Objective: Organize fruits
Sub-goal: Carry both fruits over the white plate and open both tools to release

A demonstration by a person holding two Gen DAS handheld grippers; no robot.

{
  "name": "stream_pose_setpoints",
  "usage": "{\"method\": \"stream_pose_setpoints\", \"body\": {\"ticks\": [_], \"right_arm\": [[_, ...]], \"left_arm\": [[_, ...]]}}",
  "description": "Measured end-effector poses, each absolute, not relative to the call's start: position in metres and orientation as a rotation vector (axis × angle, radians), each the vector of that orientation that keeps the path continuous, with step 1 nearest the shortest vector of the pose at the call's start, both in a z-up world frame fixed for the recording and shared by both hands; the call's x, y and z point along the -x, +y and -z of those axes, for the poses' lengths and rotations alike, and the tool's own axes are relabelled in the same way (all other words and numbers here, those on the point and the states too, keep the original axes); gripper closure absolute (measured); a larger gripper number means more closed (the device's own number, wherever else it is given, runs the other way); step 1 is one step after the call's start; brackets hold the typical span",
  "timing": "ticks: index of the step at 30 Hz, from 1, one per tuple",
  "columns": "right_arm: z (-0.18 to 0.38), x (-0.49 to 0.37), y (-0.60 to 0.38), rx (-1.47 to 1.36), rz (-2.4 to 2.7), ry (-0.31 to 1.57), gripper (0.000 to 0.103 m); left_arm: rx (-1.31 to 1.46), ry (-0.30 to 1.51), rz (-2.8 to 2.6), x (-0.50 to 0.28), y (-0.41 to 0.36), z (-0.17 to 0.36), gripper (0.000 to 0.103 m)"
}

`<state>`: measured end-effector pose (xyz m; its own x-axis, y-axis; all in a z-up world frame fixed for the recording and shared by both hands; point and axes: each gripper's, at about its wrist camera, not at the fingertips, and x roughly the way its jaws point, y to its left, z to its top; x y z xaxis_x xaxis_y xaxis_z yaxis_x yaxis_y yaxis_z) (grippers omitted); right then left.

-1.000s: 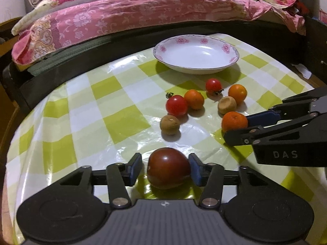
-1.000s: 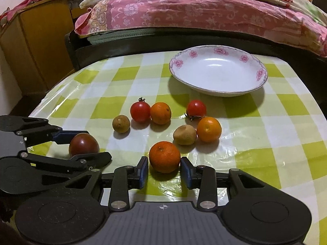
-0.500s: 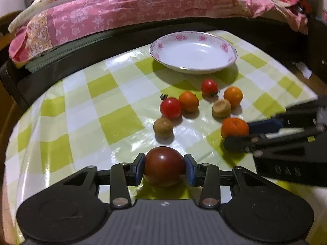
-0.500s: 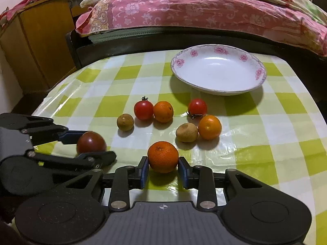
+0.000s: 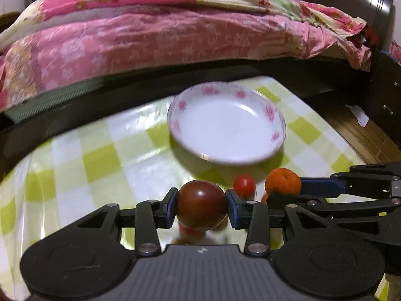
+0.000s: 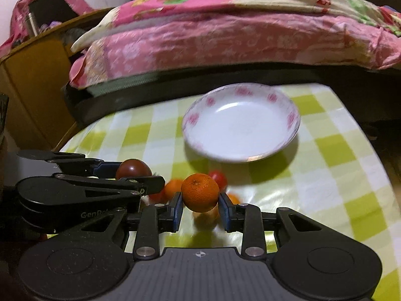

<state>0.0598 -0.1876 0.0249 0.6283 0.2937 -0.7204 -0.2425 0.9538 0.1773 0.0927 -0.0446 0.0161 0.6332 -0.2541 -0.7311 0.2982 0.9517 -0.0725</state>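
Both claws lifted, left claw [image 5: 201,207] clamping tomato [image 5: 201,204]

Take the plate [image 6: 241,123] as your landmark: before it, your left gripper [image 5: 201,207] holds a tomato [image 5: 201,204], left of your right gripper's [image 6: 200,207] orange [image 6: 200,192].

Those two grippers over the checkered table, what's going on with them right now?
A person is sorting fruit with a handheld gripper in each hand. The left gripper is shut on a dark tomato, and the right gripper is shut on an orange. Both fruits look lifted off the checkered tablecloth and face the white plate, which has nothing in it yet. A red tomato and a few other fruits lie below, partly hidden and blurred.
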Motion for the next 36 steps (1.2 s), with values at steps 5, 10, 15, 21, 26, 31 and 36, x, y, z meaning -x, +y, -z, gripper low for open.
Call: {"method": "stream_pose_setpoints", "body": {"ticks": [5,10,15,21,26,31,36], "right_arm": [[-0.028,-0.086,-0.198,-0.037,-0.283,0.81,0.076],[-0.022,-0.11,-0.207,-0.022,-0.269,0.797,0.076],[-0.013,-0.123,-0.212,-0.01,-0.26,0.8,0.076],[-0.007,-0.131,-0.213,0.02,-0.26,0.796,0.075],[-0.004,-0.135,-0.213,0.034,-0.253,0.793,0.075],[-0.004,-0.139,-0.213,0.032,-0.245,0.794,0.073],[-0.004,-0.139,-0.215,0.028,-0.243,0.789,0.072]], "left_arm": [[-0.058,0.818,0.327,-0.121,-0.055,-0.018,0.056],[-0.08,0.815,0.327,-0.144,-0.065,-0.013,0.056],[-0.113,0.812,0.328,-0.154,-0.072,-0.006,0.056],[-0.111,0.812,0.328,-0.16,-0.073,-0.002,0.056],[-0.119,0.808,0.331,-0.161,-0.073,-0.002,0.056],[-0.115,0.809,0.328,-0.164,-0.074,-0.002,0.056],[-0.126,0.806,0.323,-0.165,-0.075,-0.003,0.055]]}}
